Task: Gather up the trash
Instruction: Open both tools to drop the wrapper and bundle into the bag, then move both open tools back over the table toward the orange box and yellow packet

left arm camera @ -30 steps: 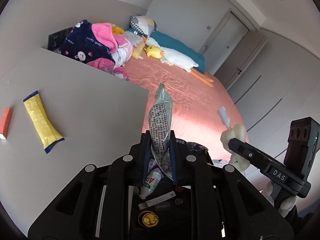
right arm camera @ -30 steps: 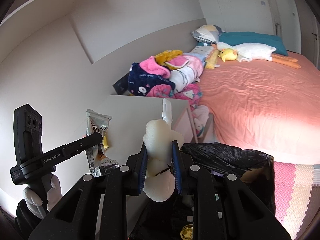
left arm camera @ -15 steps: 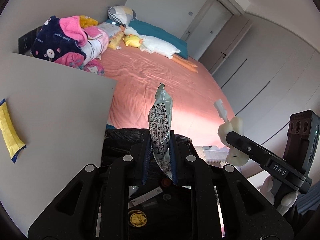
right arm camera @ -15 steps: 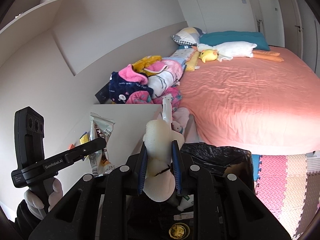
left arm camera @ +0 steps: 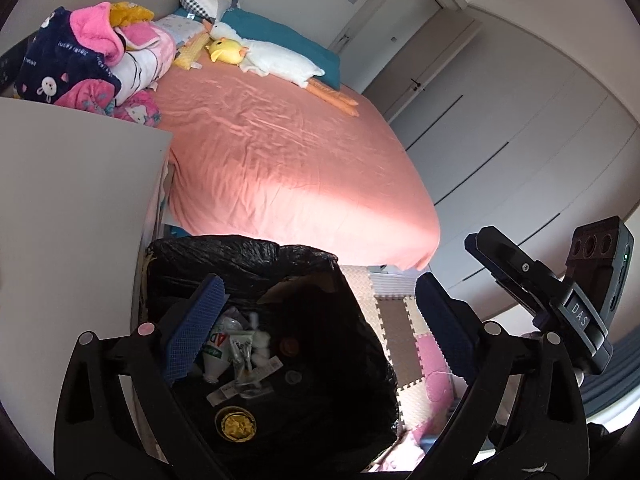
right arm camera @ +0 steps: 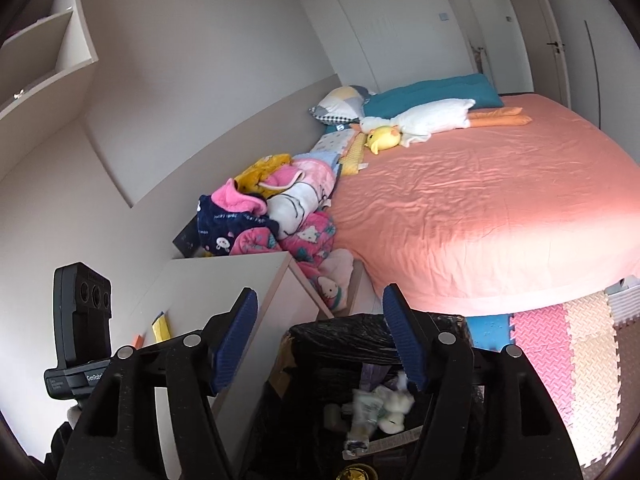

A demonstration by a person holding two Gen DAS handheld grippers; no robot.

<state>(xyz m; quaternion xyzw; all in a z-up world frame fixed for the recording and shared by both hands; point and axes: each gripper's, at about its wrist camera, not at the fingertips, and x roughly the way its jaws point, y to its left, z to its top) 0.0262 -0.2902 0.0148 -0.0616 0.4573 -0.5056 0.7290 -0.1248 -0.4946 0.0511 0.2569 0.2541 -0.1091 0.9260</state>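
My left gripper (left arm camera: 316,292) hangs over the black-bagged trash bin (left arm camera: 240,252); its jaws are opening, spread wide with nothing between them. In the bin lie a silver snack wrapper (left arm camera: 243,356) and a white foam piece (left arm camera: 261,340) among other rubbish. My right gripper (right arm camera: 319,296) is also above the bin (right arm camera: 344,328), jaws opening and empty. Below it the wrapper (right arm camera: 364,412) and the white foam piece (right arm camera: 394,404) lie in the bag. A yellow wrapper (right arm camera: 160,326) and a small orange item (right arm camera: 138,340) lie on the white bedside table (right arm camera: 224,280).
The bin stands between the white bedside table (left arm camera: 72,200) and the pink bed (left arm camera: 280,160). Clothes (right arm camera: 272,216) are piled at the head of the bed. Foam floor mats (right arm camera: 560,340) cover the floor to the right. The right gripper's body (left arm camera: 560,300) reaches in from the right.
Both grippers moved over the bin and opened. The silver wrapper dropped from the left one and the white foam piece from the right one; both now lie in the bin.
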